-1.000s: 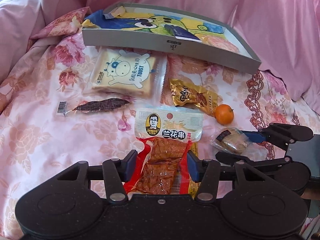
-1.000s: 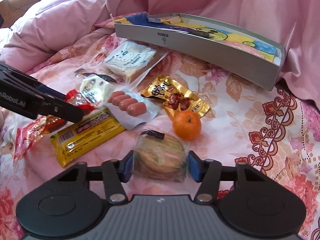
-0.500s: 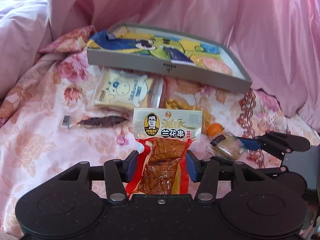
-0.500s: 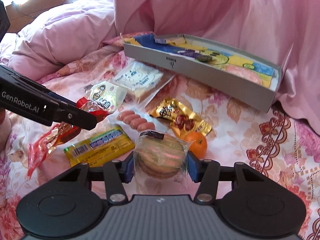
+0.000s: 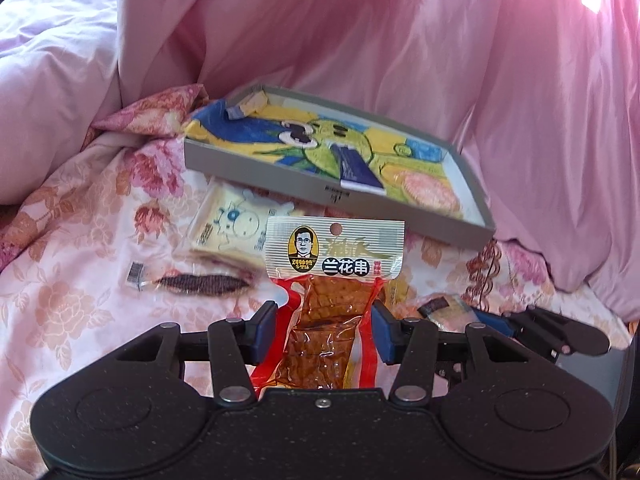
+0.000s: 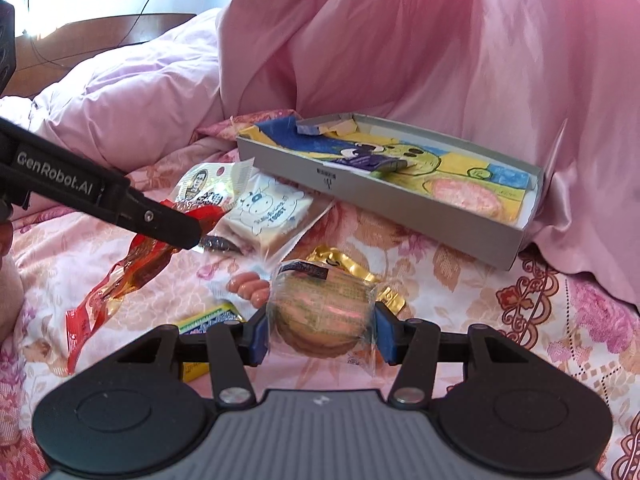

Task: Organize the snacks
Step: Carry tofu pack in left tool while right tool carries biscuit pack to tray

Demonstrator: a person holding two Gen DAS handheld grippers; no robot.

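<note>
Left wrist view: a red tofu snack packet (image 5: 326, 312) is pinched between the blue pads of the left gripper (image 5: 324, 330) and is held upright above the flowered bedcover (image 5: 72, 280). A grey box (image 5: 332, 196) with a cartoon picture inside is seen behind the packet, resting on the bedcover against pink bedding (image 5: 360, 52). In front of the box, a toast pack (image 5: 232, 228) and a dark strip snack (image 5: 200, 282) are laid flat.

In the right wrist view, a round cake in clear wrap (image 6: 322, 312) is clamped by the right gripper (image 6: 320, 334), lifted in front of the box (image 6: 384, 196). Sausages (image 6: 248, 286), a gold packet (image 6: 348, 266) and a yellow bar (image 6: 208, 318) are partly hidden near the cake.
</note>
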